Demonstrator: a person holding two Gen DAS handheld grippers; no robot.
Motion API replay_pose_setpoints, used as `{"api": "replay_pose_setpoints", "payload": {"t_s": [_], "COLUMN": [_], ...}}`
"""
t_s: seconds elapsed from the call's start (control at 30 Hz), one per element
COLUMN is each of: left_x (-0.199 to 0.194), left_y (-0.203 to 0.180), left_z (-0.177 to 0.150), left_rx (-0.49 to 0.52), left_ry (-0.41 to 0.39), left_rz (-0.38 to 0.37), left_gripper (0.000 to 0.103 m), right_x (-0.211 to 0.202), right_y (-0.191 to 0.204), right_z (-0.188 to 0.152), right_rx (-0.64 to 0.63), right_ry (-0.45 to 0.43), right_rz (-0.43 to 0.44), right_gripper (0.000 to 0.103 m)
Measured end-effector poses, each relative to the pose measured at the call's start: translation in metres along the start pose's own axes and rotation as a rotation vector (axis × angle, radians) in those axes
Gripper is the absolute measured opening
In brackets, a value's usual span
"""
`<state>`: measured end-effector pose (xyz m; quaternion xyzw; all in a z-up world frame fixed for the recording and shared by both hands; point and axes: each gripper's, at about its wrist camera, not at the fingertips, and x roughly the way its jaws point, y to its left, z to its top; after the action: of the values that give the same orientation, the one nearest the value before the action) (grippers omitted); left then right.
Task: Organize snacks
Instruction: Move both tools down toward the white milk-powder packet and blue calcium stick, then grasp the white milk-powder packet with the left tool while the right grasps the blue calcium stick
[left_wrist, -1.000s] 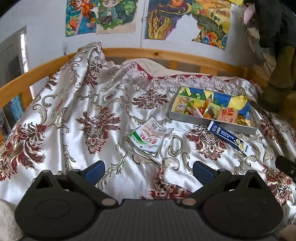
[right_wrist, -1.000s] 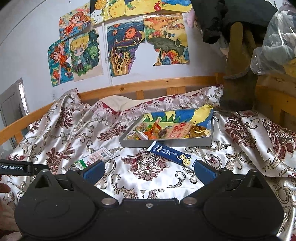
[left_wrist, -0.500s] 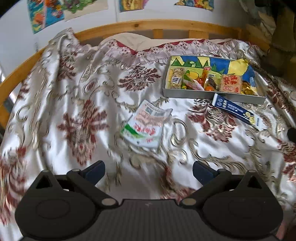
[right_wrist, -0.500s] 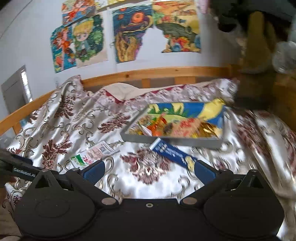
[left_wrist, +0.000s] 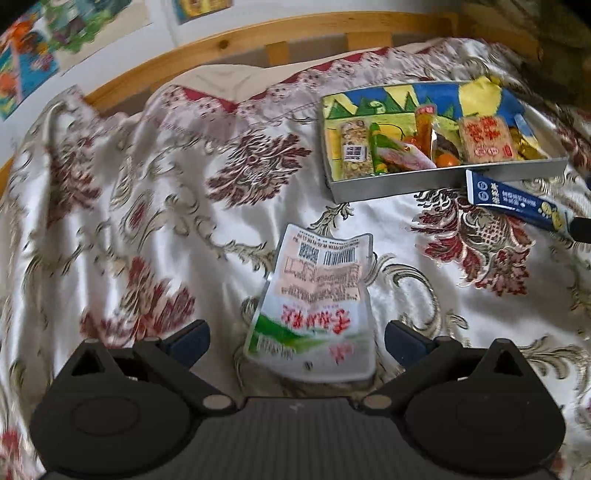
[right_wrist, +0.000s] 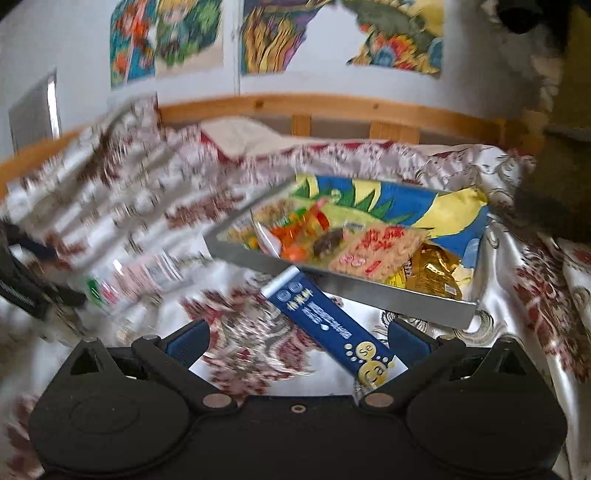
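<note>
2 snacks are lying loose on the bed (left_wrist: 122, 229), outside the tray (left_wrist: 443, 182) that is already holding several others. The left tool (left_wrist: 297, 338) is hanging spread wide over the white packet (left_wrist: 314, 306), its near end sitting between the fingers but nothing pinched. The right tool (right_wrist: 297, 338) is likewise spread, with the blue box (right_wrist: 328, 325) lying slantwise between its fingers, one end touching the tray wall (right_wrist: 369, 291). I judge the pickup step is in hand; next, each tool is needing to drop lower, press together on its snack, then carry it into the tray. The packet is looking thin and slippery, so it may slide on the satin. The right view's left side is blurring badly, and the tray's contents are hard to read.
</note>
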<state>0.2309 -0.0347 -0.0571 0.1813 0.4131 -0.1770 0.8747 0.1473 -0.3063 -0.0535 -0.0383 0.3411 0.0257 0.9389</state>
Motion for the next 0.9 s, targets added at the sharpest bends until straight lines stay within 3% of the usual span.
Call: {"api": "replay_pose_setpoints", "payload": {"t_s": [0.2,0.37,0.53,0.67,0.8,0.9], "left_x": [0.03,0.051,0.066,0.072,0.066,0.059], "left_y": [-0.002,0.002,0.007,0.015,0.026,0.027], "left_z": [0.004,0.009,0.013,0.013,0.014,0.016], "left_rx": [0.039,0.035,-0.043,-0.113,-0.185,-0.205], "left_ry": [0.029,0.052,0.09,0.144,0.161,0.159], "left_rz": [-0.03,-0.086,-0.119,-0.178,-0.219,-0.226], "left_gripper": [0.103,0.102,0.102,0.092,0.084,0.071], "right_x": [0.051,0.079,0.087,0.084,0.08,0.076], "right_y": [-0.005,-0.013,-0.013,-0.009,-0.001,0.006], "right_z": [-0.002,-0.002,-0.003,-0.002,-0.001,-0.001], "right_rx": [-0.055,-0.013,0.027,0.032,0.03,0.056], "right_ry": [0.072,0.104,0.118,0.124,0.133,0.16], "right_rz": [-0.037,-0.017,0.011,0.038,0.035,0.074], "right_gripper": [0.099,0.094,0.083,0.065,0.058,0.05]}}
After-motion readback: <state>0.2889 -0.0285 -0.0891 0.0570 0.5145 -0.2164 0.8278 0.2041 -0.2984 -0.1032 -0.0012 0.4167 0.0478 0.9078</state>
